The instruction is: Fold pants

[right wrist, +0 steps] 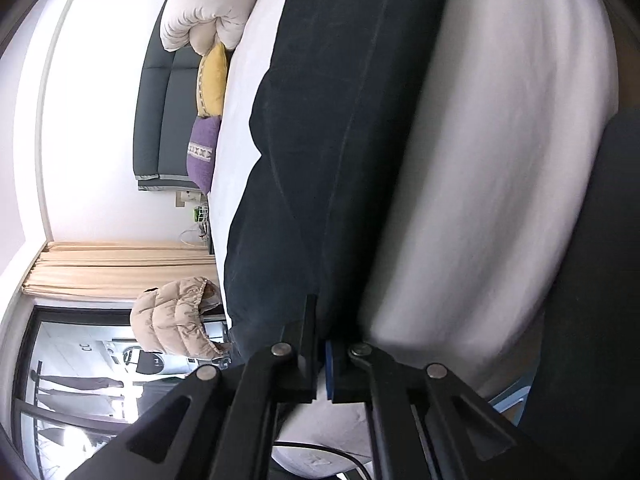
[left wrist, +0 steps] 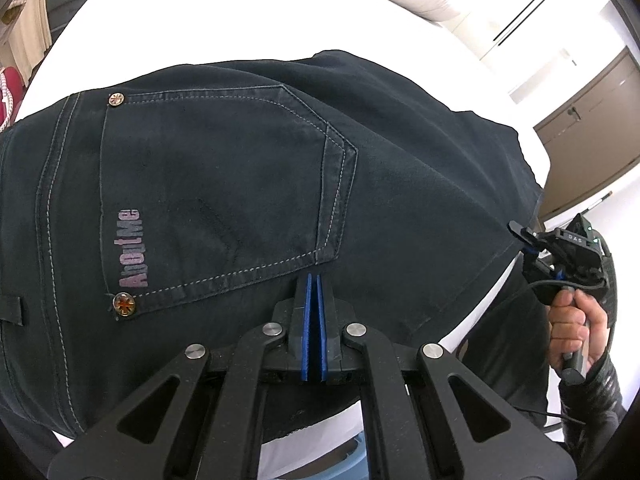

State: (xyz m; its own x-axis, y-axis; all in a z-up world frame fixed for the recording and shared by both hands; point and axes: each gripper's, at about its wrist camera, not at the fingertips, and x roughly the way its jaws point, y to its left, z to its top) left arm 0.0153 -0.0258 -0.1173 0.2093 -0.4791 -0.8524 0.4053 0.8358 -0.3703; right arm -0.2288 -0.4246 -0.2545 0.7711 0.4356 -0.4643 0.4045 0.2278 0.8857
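Dark navy pants (left wrist: 248,184) lie spread on a white bed (left wrist: 200,12), back pocket with "AboutMe" lettering facing up. My left gripper (left wrist: 314,280) hovers over the pants just below the pocket's corner, blue pads pressed together with nothing visible between them. My right gripper (left wrist: 524,236) shows at the right edge of the pants in the left wrist view, held by a hand. In the right wrist view the right gripper (right wrist: 322,320) is shut on the pants' edge (right wrist: 320,160), the cloth running away from the jaws over the white sheet (right wrist: 500,140).
A white duvet (right wrist: 208,4), a yellow pillow (right wrist: 212,80) and a purple pillow (right wrist: 204,152) lie at the head of the bed by a dark headboard (right wrist: 160,112). A brown cabinet (left wrist: 588,108) stands beyond the bed. A beige puffer jacket (right wrist: 172,320) hangs near the window.
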